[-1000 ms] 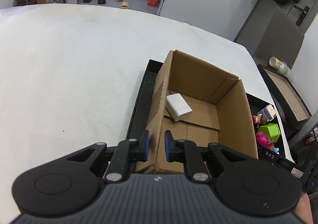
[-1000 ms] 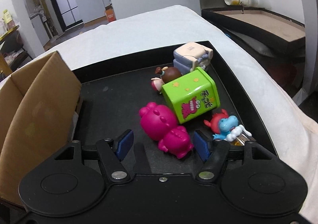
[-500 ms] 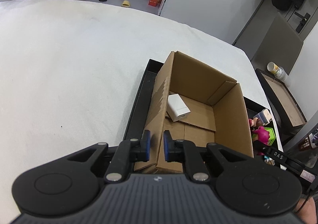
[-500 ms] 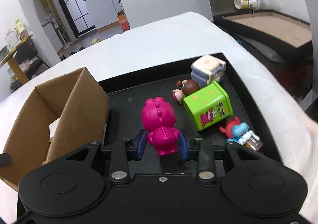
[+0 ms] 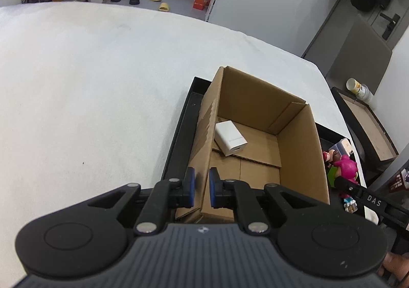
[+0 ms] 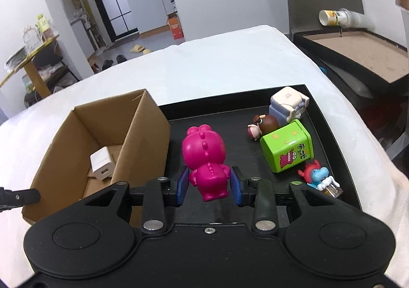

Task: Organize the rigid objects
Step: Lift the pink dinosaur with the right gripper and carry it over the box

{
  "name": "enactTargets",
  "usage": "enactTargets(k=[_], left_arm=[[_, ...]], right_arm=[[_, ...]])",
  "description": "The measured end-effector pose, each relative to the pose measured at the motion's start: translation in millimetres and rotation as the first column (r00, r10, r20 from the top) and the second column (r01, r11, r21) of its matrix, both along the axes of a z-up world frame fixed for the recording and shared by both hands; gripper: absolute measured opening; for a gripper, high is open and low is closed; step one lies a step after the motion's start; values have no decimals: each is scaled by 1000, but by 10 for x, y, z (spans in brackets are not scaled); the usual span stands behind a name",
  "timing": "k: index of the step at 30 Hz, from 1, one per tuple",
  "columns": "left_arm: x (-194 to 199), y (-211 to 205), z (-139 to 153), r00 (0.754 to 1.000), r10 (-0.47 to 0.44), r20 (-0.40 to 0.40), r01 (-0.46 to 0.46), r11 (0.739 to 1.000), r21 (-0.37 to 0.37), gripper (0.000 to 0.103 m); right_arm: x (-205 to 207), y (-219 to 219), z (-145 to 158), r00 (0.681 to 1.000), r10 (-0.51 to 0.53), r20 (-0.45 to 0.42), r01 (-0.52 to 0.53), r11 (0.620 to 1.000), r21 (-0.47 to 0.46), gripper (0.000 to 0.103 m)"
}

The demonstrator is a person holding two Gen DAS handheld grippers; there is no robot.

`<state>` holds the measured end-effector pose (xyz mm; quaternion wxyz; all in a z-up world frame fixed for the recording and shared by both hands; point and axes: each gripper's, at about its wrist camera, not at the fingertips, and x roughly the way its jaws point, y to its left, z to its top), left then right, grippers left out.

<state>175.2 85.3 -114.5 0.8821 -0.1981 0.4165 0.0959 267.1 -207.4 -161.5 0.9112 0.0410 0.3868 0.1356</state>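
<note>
My left gripper [image 5: 202,187] is shut on the near left wall of the open cardboard box [image 5: 255,99], which stands on the left of the black tray [image 5: 182,124]. A white charger [image 5: 230,138] lies inside the box. My right gripper [image 6: 208,185] is shut on the body of a pink dinosaur toy [image 6: 204,150], held above the tray [image 6: 230,109] just right of the box [image 6: 145,134]. On the tray's right side lie a green tin [image 6: 287,148], a blue and red figure [image 6: 315,174], a brown-haired figurine [image 6: 263,124] and a pale blocky toy [image 6: 287,101].
The tray rests on a white cloth-covered table [image 5: 89,83]. Beyond the table's right edge stands a second black tray with a brown floor [image 6: 358,45], and a stack of paper cups [image 6: 337,17] lies on its far rim.
My right gripper closed on the pink dinosaur toy and raised it off the tray, towards the box. The left gripper kept its grip on the box wall.
</note>
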Motion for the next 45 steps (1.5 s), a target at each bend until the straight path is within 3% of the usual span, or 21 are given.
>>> enactTargets(k=[22,45], left_arm=[[-94,65,-43,999,6,39,-3,997,-77,10],[-131,172,-71,999,19,51,-10,986,-167,10]], right_arm=[[-144,375,656,995,45,86,-41,998,-46,34],[-112,1093,575,982,180,57,-172,978,-116,34]])
